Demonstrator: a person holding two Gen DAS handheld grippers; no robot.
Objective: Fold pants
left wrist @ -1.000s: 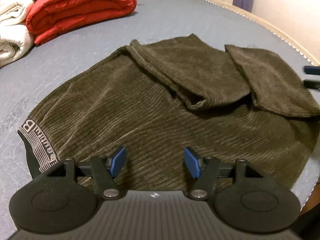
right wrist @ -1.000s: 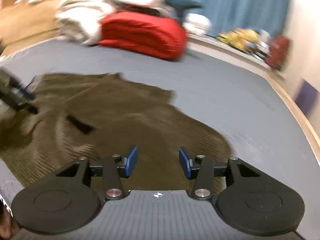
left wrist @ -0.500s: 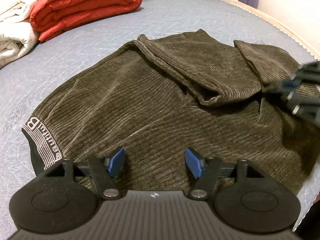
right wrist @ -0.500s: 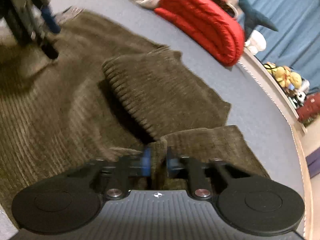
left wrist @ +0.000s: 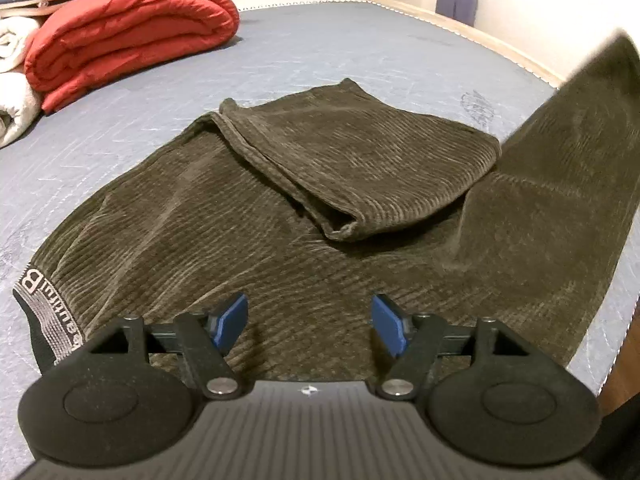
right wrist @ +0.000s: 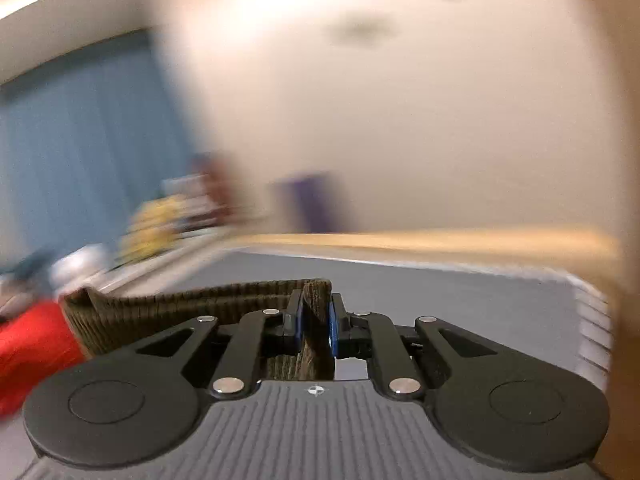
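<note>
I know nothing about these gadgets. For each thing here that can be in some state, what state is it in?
pants: spread on the bed, one leg folded back over them, the other leg lifted at the right
left gripper: open, over the pants, holding nothing
right gripper: shut on a pant leg hem, raised
red quilt: folded, lying on the bed
white blanket: rolled up beside the quilt

Open mattress beyond the pants, clutter along the far-left edge

The grey bed (left wrist: 328, 52) lies bare past the olive corduroy pants (left wrist: 224, 216), giving passage ahead. A rolled red quilt (left wrist: 128, 32) and white blanket (left wrist: 12, 92) block the far left. On the right, a lifted pant leg (left wrist: 568, 184) rises like a wall, pinched in the right hand-held gripper (right wrist: 314, 320).
</note>
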